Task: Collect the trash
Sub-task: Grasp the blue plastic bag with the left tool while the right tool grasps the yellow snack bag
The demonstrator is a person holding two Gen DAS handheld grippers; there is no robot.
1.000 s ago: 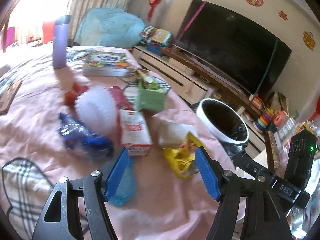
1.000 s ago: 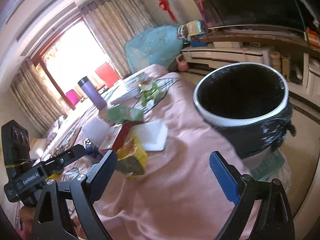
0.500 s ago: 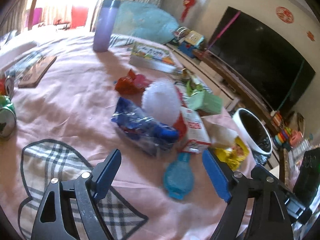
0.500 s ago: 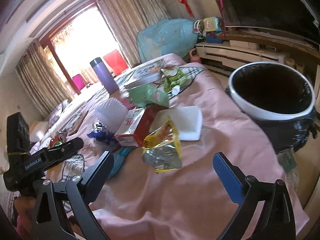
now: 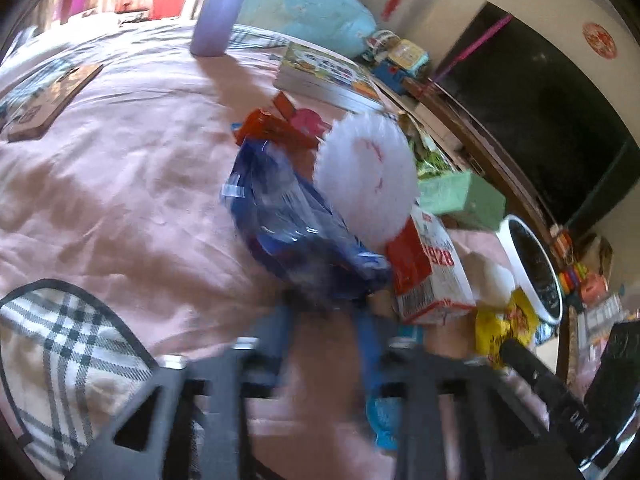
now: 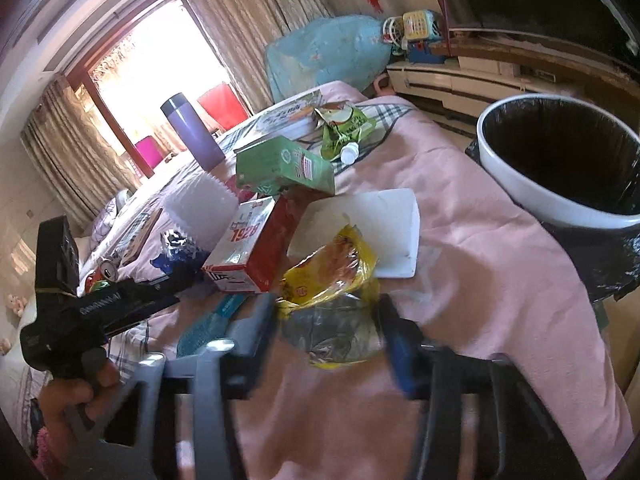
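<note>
Trash lies heaped on a pink cloth. A crumpled blue plastic bag (image 5: 288,208) has its near end between the fingers of my left gripper (image 5: 326,326), whose jaws are closing and pinch that end. A yellow snack packet (image 6: 332,264) with a silver underside sits between the fingers of my right gripper (image 6: 328,332). Those jaws are closing too, and both pads touch the packet's sides. The white-rimmed bin (image 6: 520,196) with a black liner stands off the table's right edge, also in the left wrist view (image 5: 505,236).
Close by lie a red-and-white carton (image 6: 248,248), a white ridged cup (image 5: 368,176), a green carton (image 6: 280,164), a white foam tray (image 6: 384,216) and a teal plastic piece (image 6: 208,328). A purple flask (image 6: 192,132) and a book (image 5: 324,76) stand farther back.
Both grippers have dropped toward the pile. The left swung from the yellow packet to the blue bag and narrowed sharply. The right closed in around the yellow packet.
</note>
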